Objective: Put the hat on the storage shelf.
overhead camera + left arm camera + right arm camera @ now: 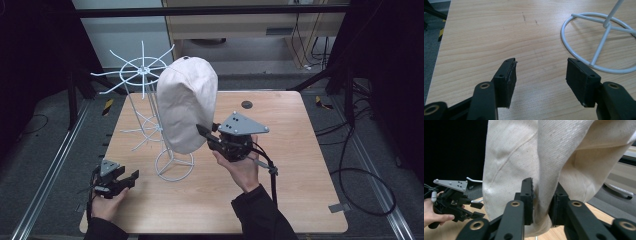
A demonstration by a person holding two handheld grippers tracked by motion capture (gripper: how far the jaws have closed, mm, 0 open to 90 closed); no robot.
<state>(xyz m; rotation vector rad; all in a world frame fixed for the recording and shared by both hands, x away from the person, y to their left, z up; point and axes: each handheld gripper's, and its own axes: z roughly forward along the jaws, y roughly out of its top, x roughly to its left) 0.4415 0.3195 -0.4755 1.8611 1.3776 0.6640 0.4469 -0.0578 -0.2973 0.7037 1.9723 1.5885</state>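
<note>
A cream cap point(187, 102) hangs over a white wire stand point(142, 67) whose round base point(174, 165) rests on the wooden table point(300, 165). My right gripper point(202, 131) reaches the cap's lower right edge. In the right gripper view a fold of the cap point(524, 152) runs down between its jaws, and the right gripper point(542, 195) stands a little open around that fold, not squeezing it. My left gripper point(131, 176) rests low at the table's front left, open and holding nothing. In its own view the left gripper point(540, 72) points at bare wood beside the stand's base point(602, 43).
A second wire ring of the stand point(150, 125) shows behind the cap at mid height. A small dark disc point(246, 104) lies on the table at the back. Black frame posts and cables surround the table; the left gripper point(477, 210) shows at the far left of the right gripper view.
</note>
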